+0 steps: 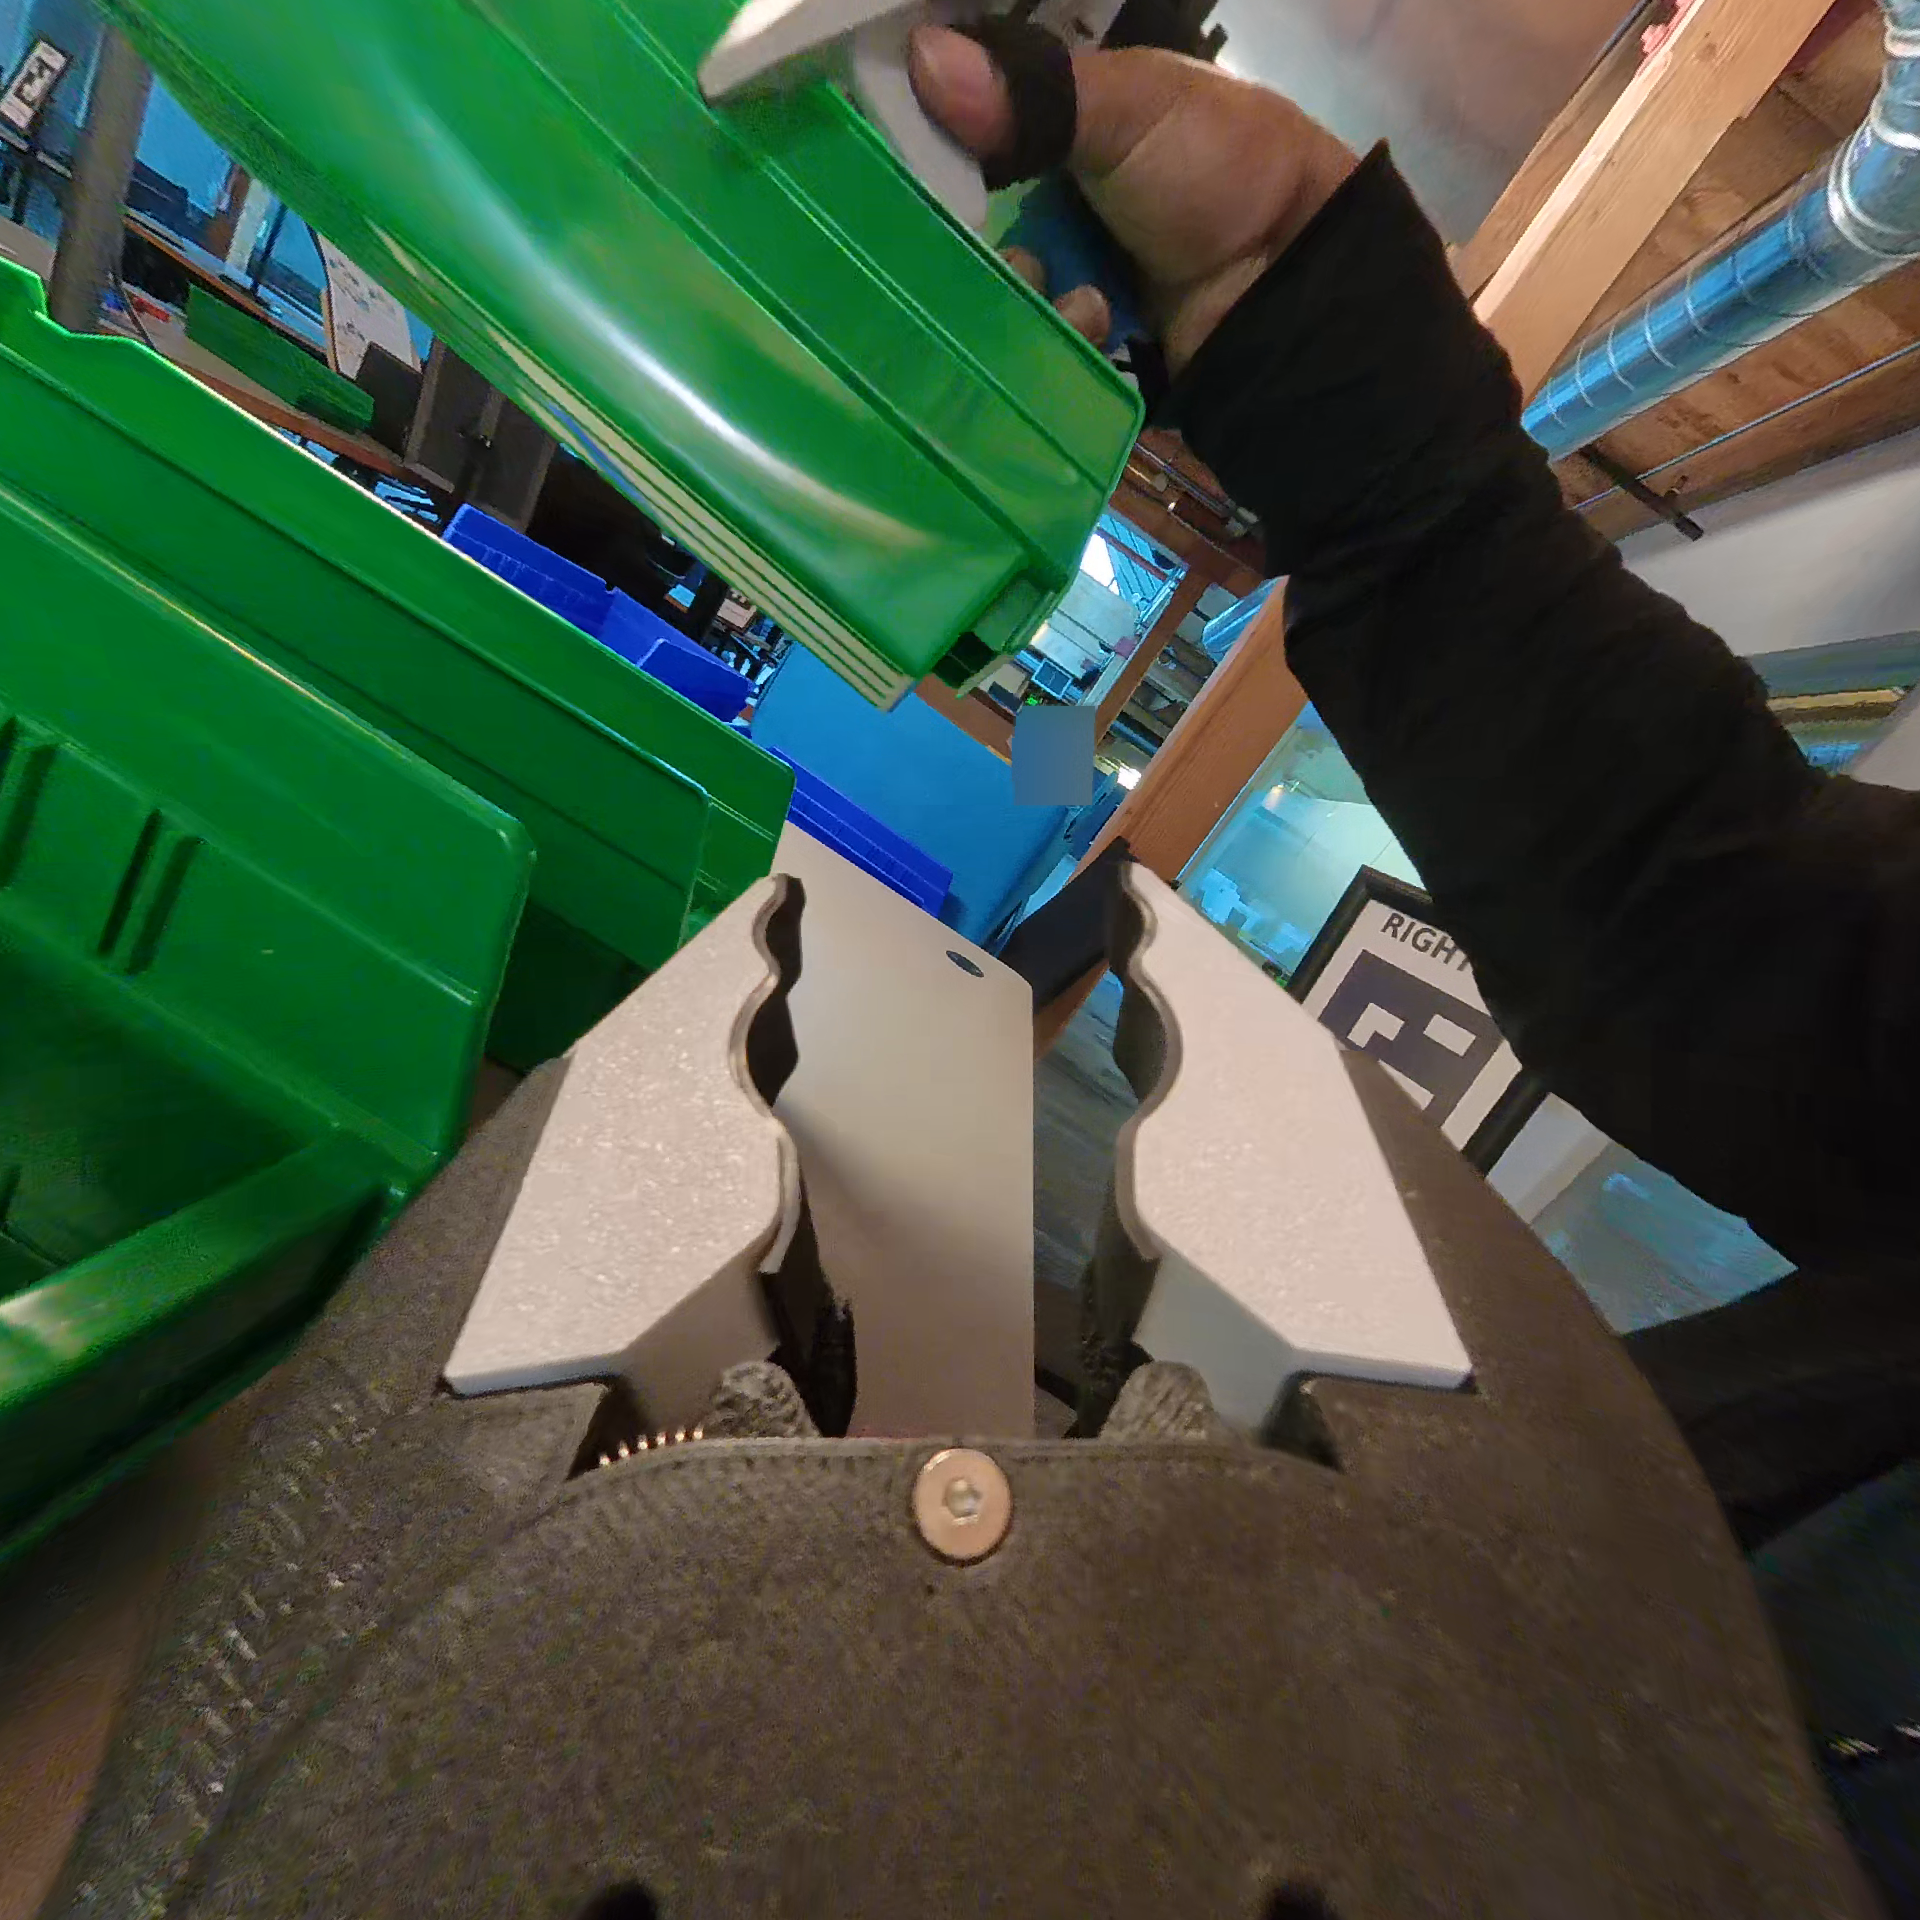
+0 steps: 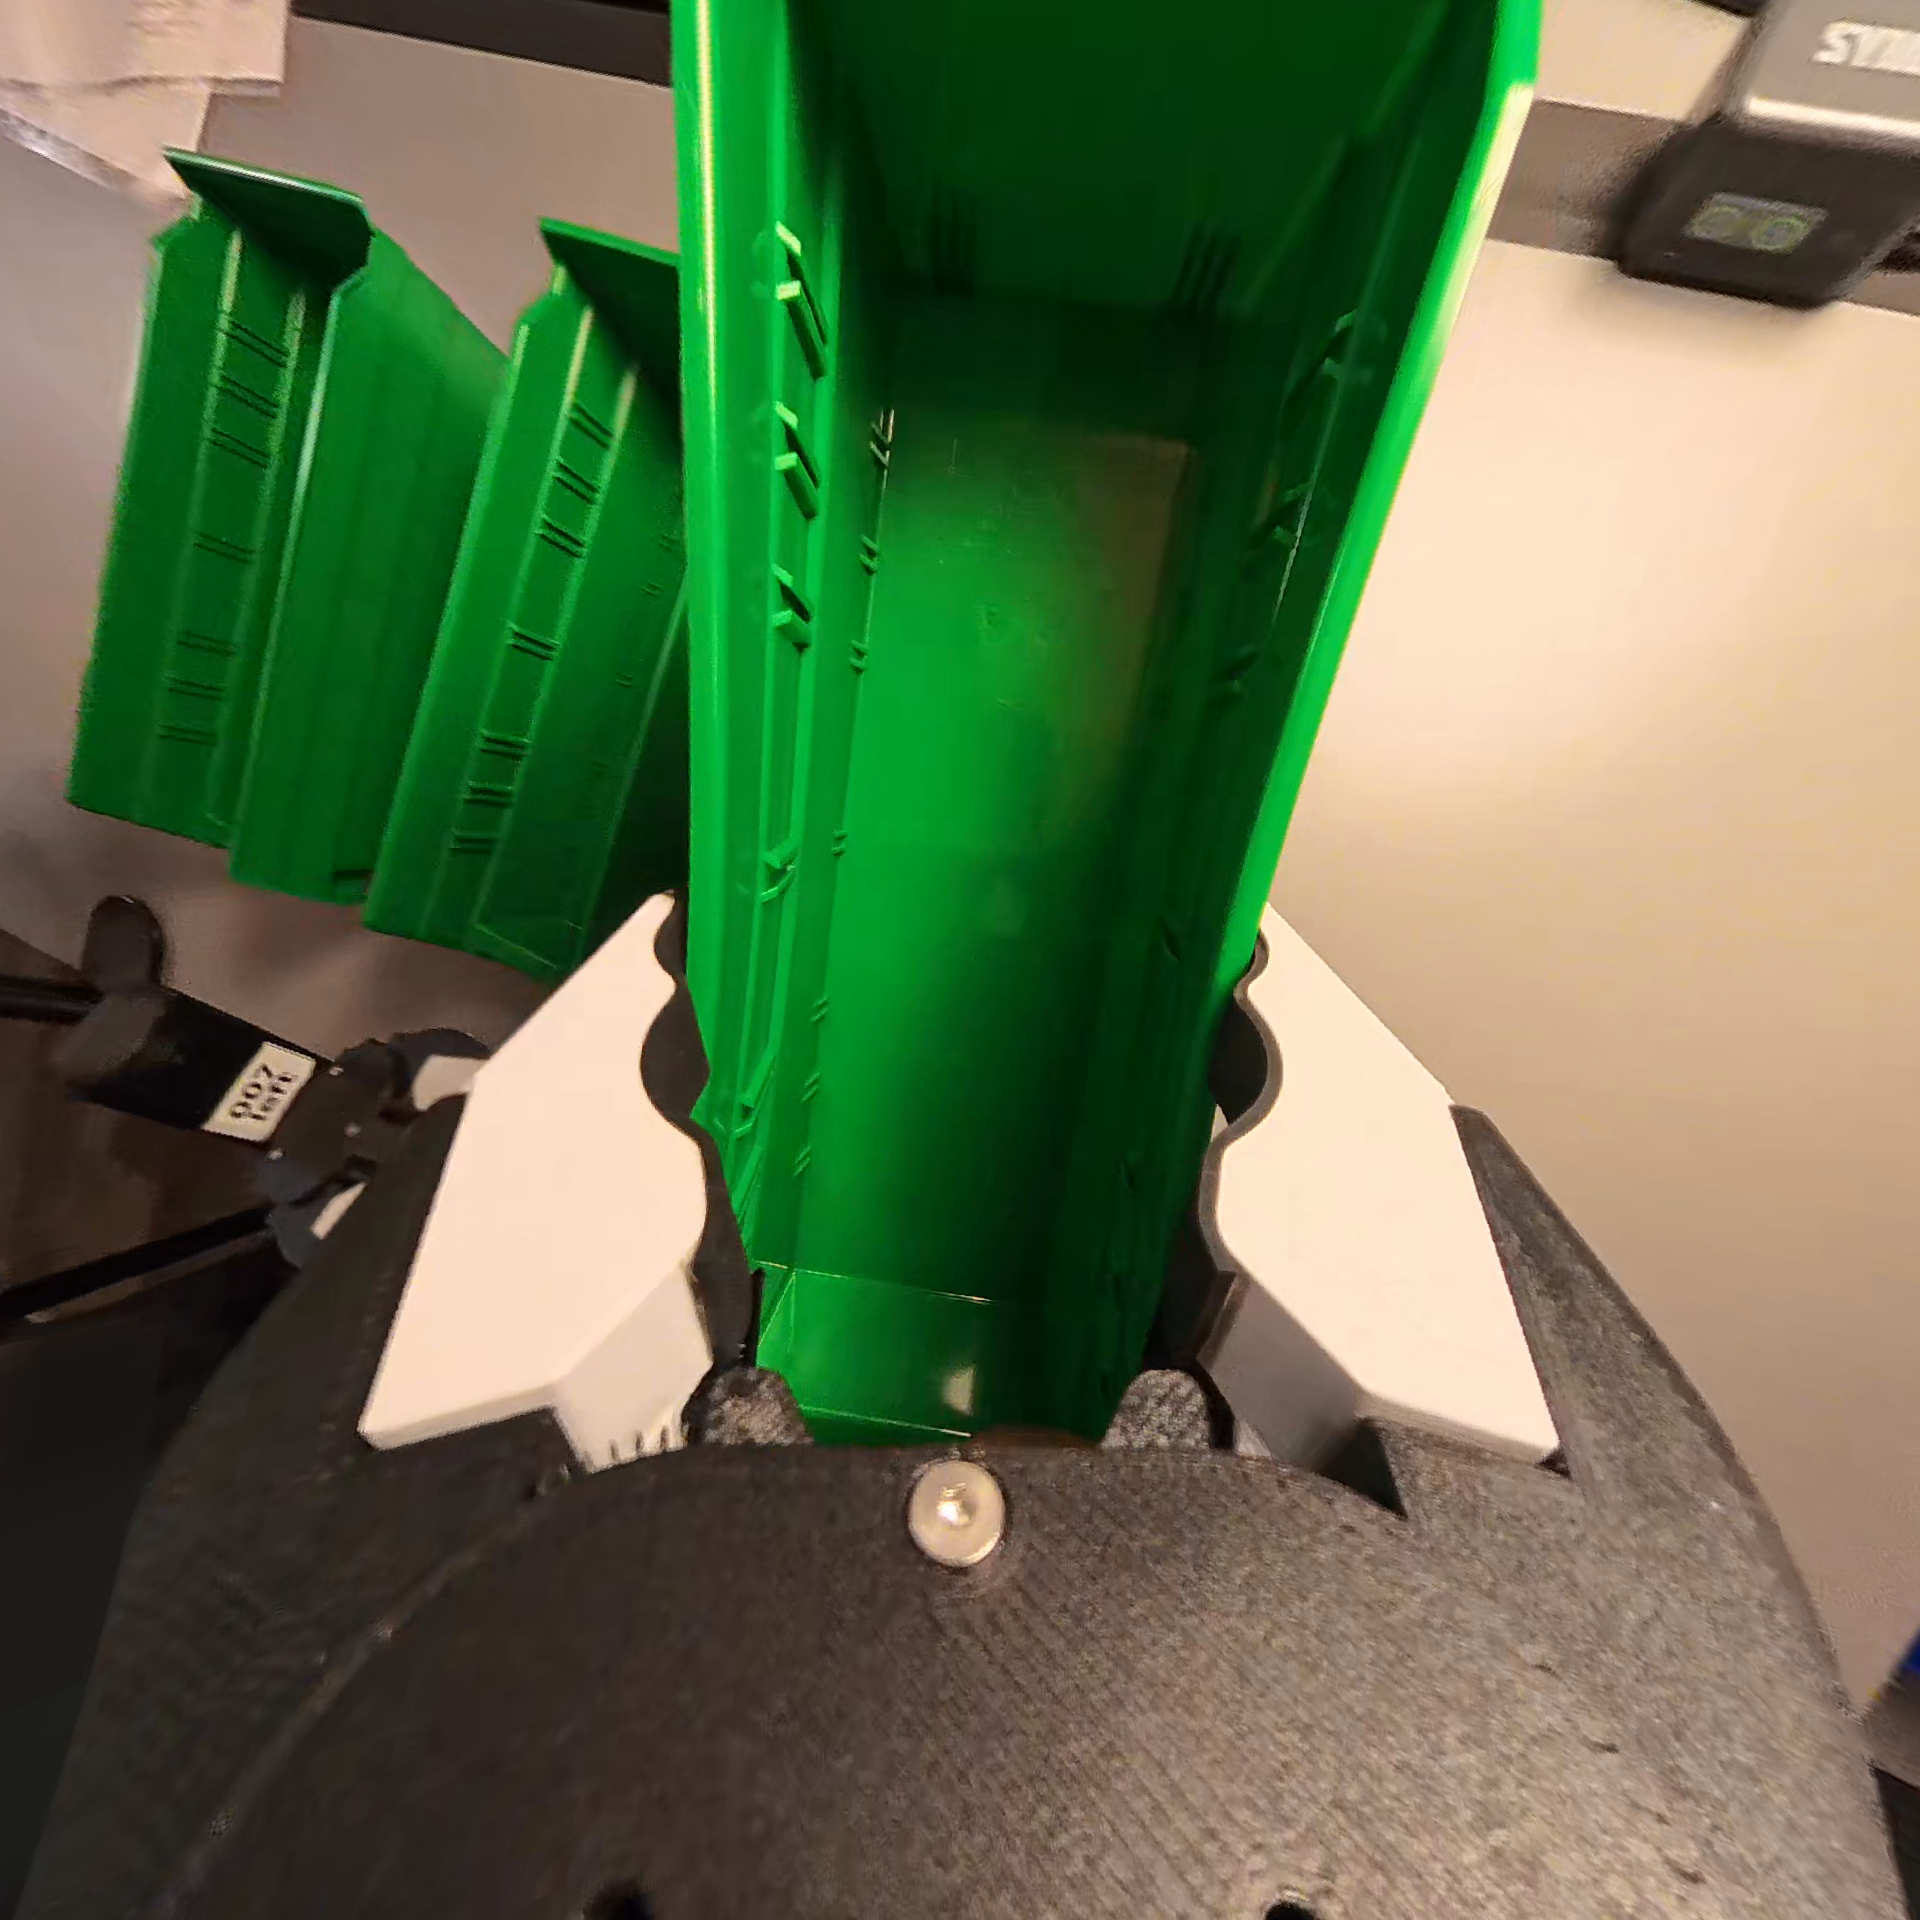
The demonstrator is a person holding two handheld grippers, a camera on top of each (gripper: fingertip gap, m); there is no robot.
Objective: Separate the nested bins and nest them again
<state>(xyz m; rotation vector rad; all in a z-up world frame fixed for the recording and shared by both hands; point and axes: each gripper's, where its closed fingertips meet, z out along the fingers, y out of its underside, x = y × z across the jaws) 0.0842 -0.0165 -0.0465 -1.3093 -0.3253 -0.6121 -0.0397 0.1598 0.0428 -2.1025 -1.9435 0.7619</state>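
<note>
My right gripper (image 2: 966,935) is shut on a green bin (image 2: 1039,623), with one pad pressing each long side wall. The bin's open top faces the camera. In the left wrist view the same bin (image 1: 675,343) hangs tilted in the air, held by the right gripper (image 1: 883,94) in a hand. Two more green bins (image 2: 239,520) (image 2: 540,623) lie side by side on the table (image 2: 1558,727); they rise close at the left in the left wrist view (image 1: 260,831). My left gripper (image 1: 956,894) is open, low beside them, with nothing pressed between its pads.
A black-sleeved arm (image 1: 1507,675) crosses the right of the left wrist view. Blue bins (image 1: 540,561), a wooden post (image 1: 1216,748) and a framed marker card (image 1: 1423,1018) stand behind. A black device (image 2: 1766,208) sits at the table's far right.
</note>
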